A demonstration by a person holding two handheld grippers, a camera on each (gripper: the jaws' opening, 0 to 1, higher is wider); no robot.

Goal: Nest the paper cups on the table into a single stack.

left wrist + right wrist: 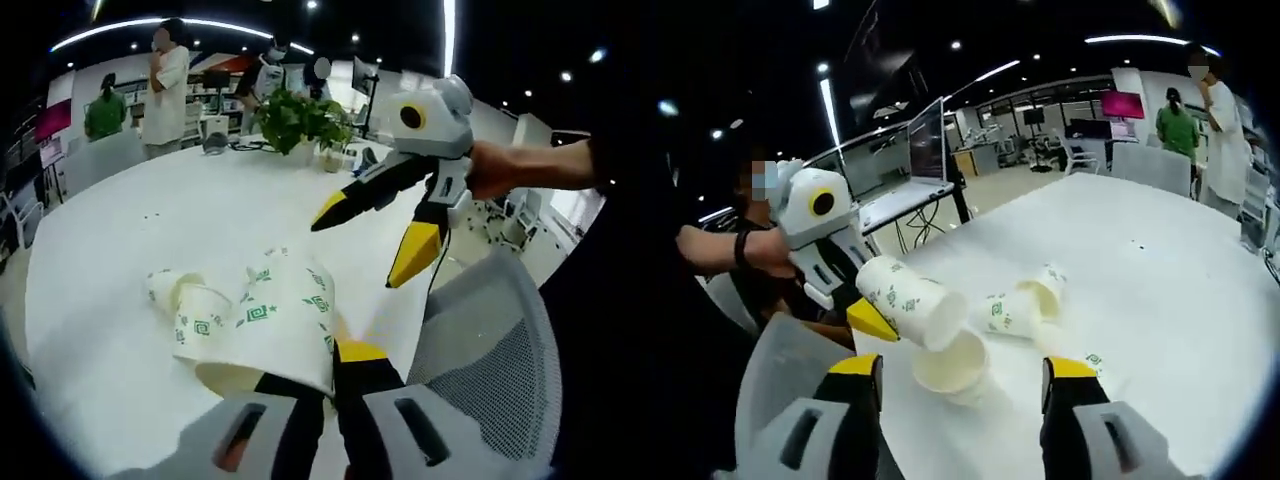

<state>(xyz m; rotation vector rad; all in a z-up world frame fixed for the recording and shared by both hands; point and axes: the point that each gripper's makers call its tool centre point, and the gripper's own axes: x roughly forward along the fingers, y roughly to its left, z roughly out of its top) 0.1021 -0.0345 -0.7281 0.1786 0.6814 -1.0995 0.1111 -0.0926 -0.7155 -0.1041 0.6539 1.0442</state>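
My left gripper (320, 365) is shut on a white paper cup with green marks (285, 315), held tilted above the white table (140, 210). Under it an upright cup (235, 378) shows its open mouth, and two more cups (195, 305) lie on their sides just beyond. My right gripper (365, 243) hovers open to the right, above the table edge. In the right gripper view, my right gripper (962, 368) is open over the upright cup (952, 368). The left gripper (885, 305) holds the tilted cup (910, 300) there. Lying cups (1020, 305) rest behind it on the table (1160, 250).
A grey mesh chair (490, 350) stands at the near table edge. A potted plant (300, 120) and desk clutter sit at the far side, with people (165, 80) standing beyond. A person's hand (765, 250) grips the left gripper, and a monitor (925, 140) is behind it.
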